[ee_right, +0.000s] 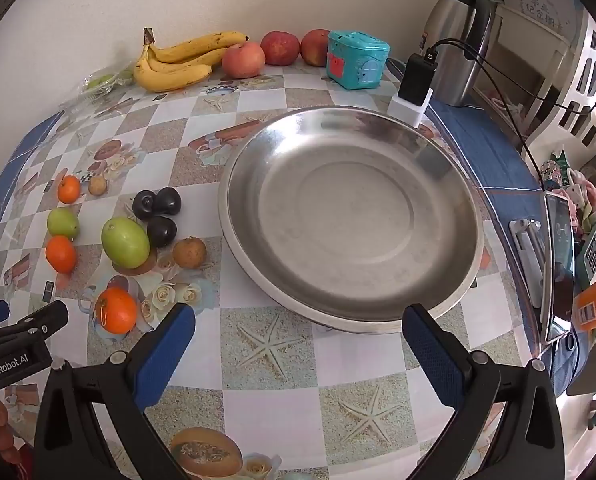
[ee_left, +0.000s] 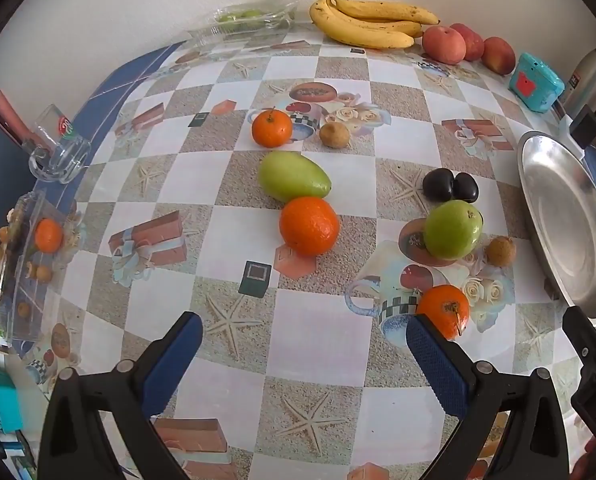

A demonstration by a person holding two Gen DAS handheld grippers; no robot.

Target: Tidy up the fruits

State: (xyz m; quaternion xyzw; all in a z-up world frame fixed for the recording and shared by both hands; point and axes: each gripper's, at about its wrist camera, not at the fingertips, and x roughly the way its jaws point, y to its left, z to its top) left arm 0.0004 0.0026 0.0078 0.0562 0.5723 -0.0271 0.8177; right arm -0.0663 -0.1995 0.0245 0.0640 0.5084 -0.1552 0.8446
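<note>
Right wrist view alone shows the steel bowl (ee_right: 350, 216) whole — bare, beside the loose fruit on the table (ee_right: 266, 408). Left claw (ee_left: 302, 344) and right claw (ee_right: 298, 332) gape wide, holding nothing. Nearest orange (ee_left: 446, 310) — stem apparently attached.

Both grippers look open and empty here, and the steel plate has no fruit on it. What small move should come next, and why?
Probably ease the left gripper right and forward to straddle the nearest orange. Its jaws are wide open and empty, and that orange sits just past its right finger, close to the steel plate, which holds no fruit yet. The right gripper is open before the plate.
</note>
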